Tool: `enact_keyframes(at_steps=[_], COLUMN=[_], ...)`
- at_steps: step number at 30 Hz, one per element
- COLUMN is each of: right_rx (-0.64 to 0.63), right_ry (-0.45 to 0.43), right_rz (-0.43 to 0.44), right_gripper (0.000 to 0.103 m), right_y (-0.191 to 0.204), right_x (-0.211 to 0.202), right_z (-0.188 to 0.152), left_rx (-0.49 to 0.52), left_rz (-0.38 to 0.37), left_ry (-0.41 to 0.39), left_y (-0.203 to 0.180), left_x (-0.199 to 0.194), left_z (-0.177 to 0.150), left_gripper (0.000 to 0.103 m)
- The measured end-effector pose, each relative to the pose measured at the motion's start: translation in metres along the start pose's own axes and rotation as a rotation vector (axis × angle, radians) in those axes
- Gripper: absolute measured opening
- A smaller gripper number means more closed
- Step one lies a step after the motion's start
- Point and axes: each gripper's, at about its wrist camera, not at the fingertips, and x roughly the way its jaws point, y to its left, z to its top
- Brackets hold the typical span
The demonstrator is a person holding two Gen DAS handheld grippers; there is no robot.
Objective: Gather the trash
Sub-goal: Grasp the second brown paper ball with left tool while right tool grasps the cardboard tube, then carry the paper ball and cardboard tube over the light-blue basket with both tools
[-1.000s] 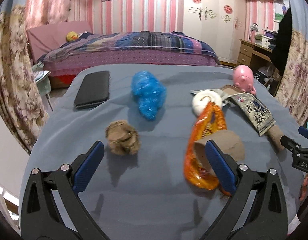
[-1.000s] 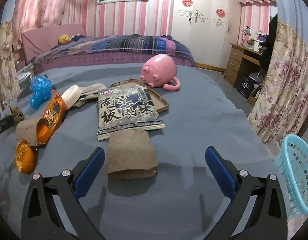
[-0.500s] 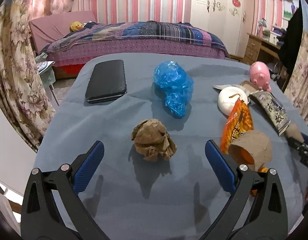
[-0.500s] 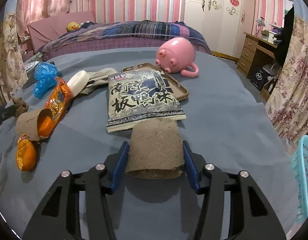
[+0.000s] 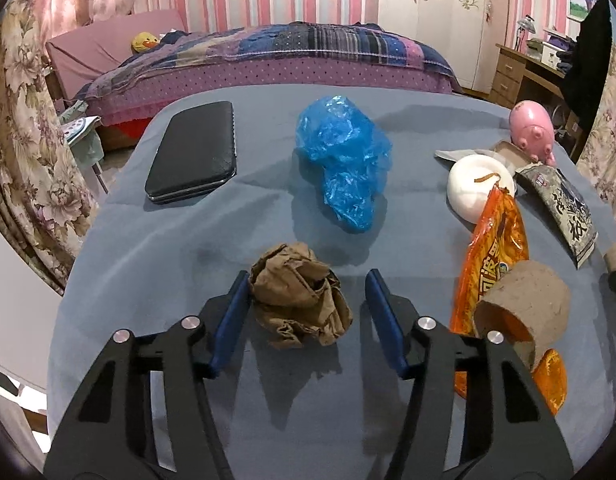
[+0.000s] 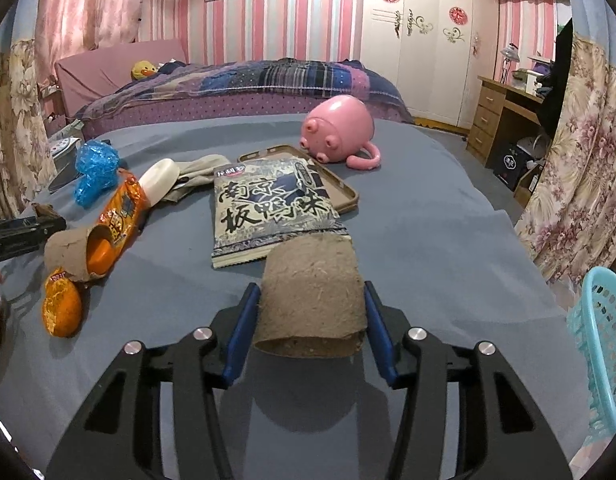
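Left gripper [image 5: 308, 292]: jaws closing around the crumpled brown paper ball [image 5: 301, 300]; left pad touches it, right pad stands just clear.
Right gripper [image 6: 312, 308]: both pads press the sides of a flattened cardboard tube [image 6: 312, 300].
Blue plastic bag [image 5: 344, 160]: at 12 o'clock from the paper ball, on the grey-blue tablecloth [image 5: 187, 240].
Orange snack wrapper [image 5: 496, 248]: at 3 o'clock, threaded through a second cardboard tube [image 5: 524, 304].
Turquoise basket [image 6: 604, 340]: at 3 o'clock of the right gripper, off the table edge.
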Motion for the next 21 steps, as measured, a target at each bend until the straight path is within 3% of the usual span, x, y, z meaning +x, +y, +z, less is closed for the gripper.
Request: enact_keyframes(at_steps=[3,21], right_rx=[0.002,-0.004], right_ry=[-0.002,-0.072], right_rz=[-0.005,-0.04], right_gripper=[0.051,0.051], right_y=[-0.002,-0.014], right_x=[0.0,-0.019], right_z=[-0.001,0.001], left_rx=[-0.007,0.0], left_rz=[0.004,0.025], left_ry=[0.006,-0.054], left_y=[0.001,-0.009], left_x=[0.001,-0.022], left_z=[-0.001,-0.003], left_gripper=[0.044,0.041])
